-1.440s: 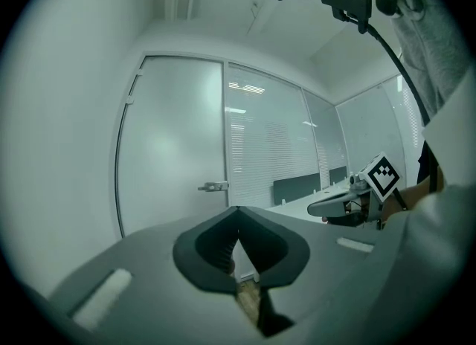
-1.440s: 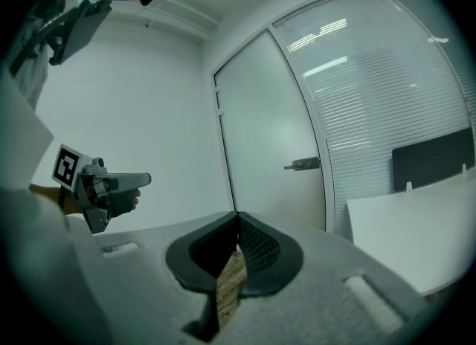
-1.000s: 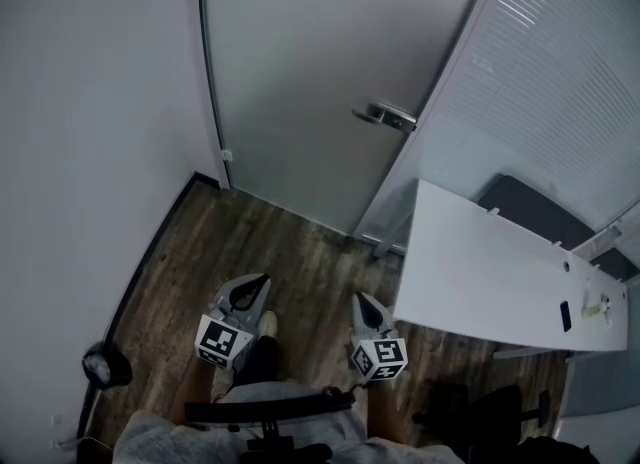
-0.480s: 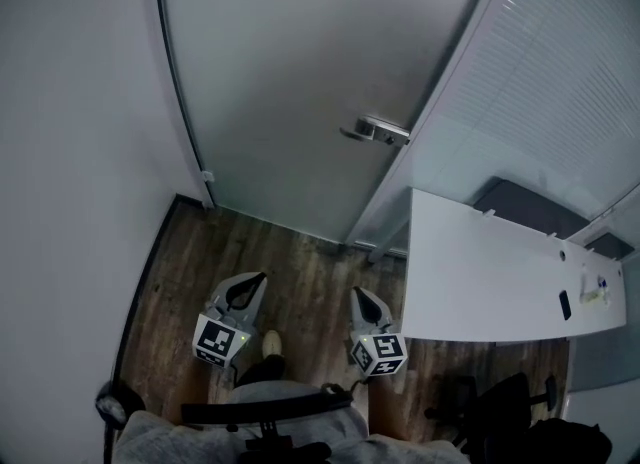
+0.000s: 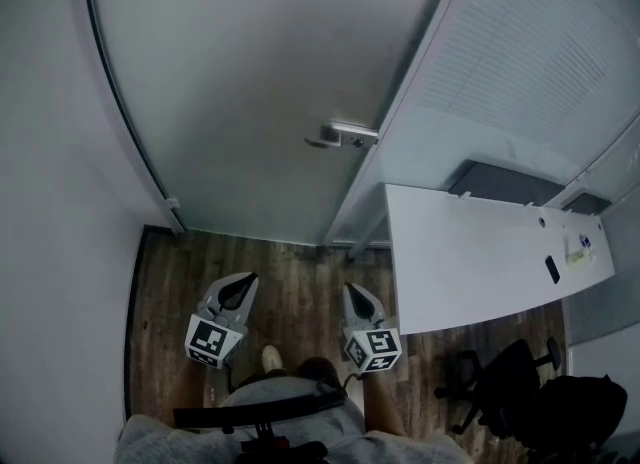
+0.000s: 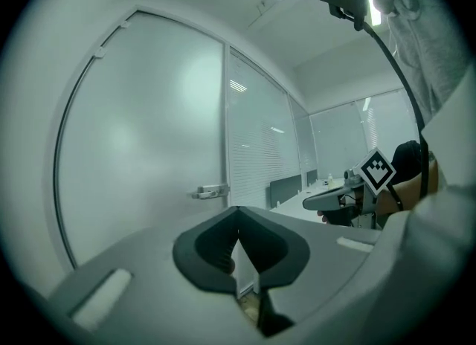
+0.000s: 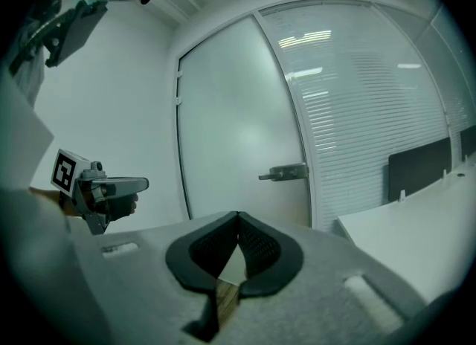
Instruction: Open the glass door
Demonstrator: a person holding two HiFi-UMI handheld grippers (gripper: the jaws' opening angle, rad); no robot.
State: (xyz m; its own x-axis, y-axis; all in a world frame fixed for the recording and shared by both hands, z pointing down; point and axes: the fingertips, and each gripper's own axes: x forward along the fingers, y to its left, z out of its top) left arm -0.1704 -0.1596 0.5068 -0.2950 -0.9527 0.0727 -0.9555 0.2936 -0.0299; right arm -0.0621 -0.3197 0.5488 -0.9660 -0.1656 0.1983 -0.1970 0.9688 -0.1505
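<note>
Glass door (image 5: 240,82) closed, handle (image 5: 345,134) untouched, left hand-held gripper (image 5: 243,282) and right hand-held gripper (image 5: 352,292) clenched, empty

Right tongs (image 7: 238,218) front and centre, dark pads meeting at the tips, nothing caught between them. Through the small gap beneath, a sliver of wooden floor (image 7: 222,297). Straight ahead, the frosted glass door (image 7: 234,113) sits flush in its frame, its lever handle (image 7: 285,173) sticking out level at the right edge. To the right of it, a glass wall with slatted blinds (image 7: 372,105), and below that a white counter (image 7: 416,213) with a dark panel (image 7: 420,165) behind. Far left, the left tongs (image 7: 138,184) are held level against the plain white wall (image 7: 111,105), marker cube (image 7: 65,172) showing.
</note>
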